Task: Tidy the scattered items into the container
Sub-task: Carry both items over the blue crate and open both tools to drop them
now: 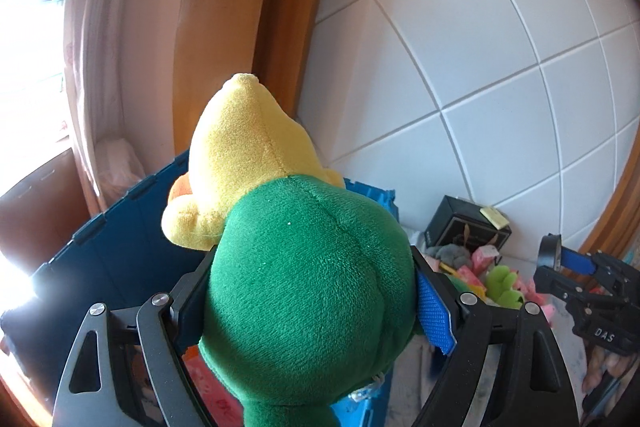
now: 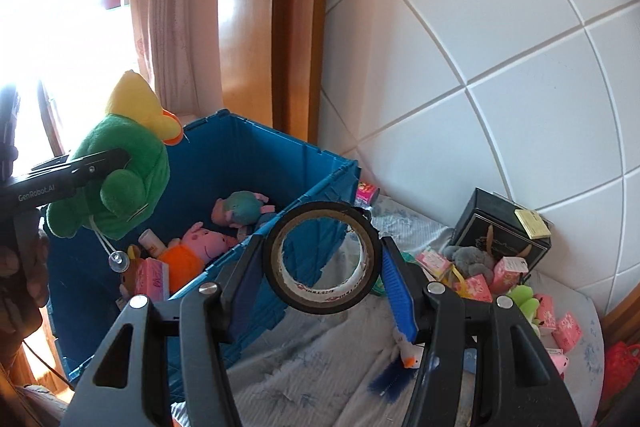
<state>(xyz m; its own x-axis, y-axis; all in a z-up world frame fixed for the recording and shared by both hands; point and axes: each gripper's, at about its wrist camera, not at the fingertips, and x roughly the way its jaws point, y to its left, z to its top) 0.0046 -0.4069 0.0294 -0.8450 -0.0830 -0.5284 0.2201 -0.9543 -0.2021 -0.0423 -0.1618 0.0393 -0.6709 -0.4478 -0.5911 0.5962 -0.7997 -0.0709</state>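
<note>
Fuzzy green-and-yellow plush [image 1: 304,267] fills the left hand-held gripper [image 1: 312,291]; the right hand-held gripper [image 2: 320,267] clamps a glossy tape ring [image 2: 322,259].

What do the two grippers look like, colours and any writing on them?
Both are black plastic. The right gripper has curved black linkage arms with cut-out windows, silver rivets and blue ribbed pads. The left gripper is built the same, with a blue textured pad. From the right wrist, white "GenRobot.AI" lettering shows on its side; from the left wrist, "DAS" shows on the right one.

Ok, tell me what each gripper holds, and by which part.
Left gripper: green-and-yellow plush toy, clamped across its green body. Right gripper: black roll of tape, gripped across its outer rim.
</note>
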